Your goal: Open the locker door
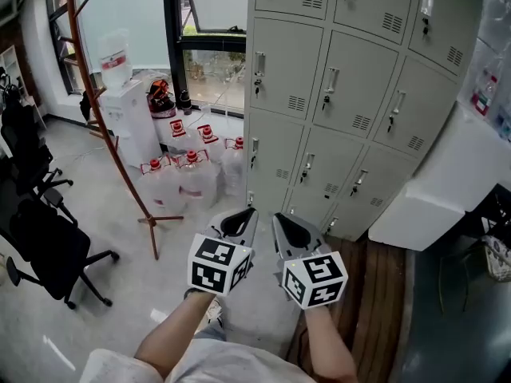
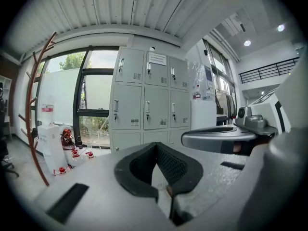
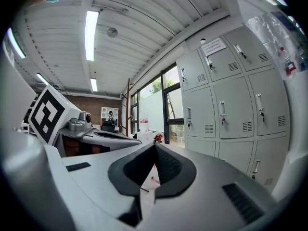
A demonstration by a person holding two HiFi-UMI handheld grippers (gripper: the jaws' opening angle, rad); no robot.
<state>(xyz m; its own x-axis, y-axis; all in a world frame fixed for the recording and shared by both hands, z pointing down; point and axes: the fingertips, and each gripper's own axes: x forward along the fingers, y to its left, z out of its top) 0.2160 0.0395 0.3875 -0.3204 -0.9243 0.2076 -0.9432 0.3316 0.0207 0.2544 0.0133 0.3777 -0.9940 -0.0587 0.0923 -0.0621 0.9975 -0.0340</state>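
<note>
Locker doors (image 1: 359,82) all closed, contents hidden

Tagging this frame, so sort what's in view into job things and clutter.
Job: lockers, left gripper, right gripper, both shut and empty.
Clutter: water bottles, water dispenser, coat stand, office chairs.

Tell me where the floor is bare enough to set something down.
Bare: the grey floor between the office chairs and the coat stand. Crowded: water bottles fill the corner between the water dispenser and the lockers.
</note>
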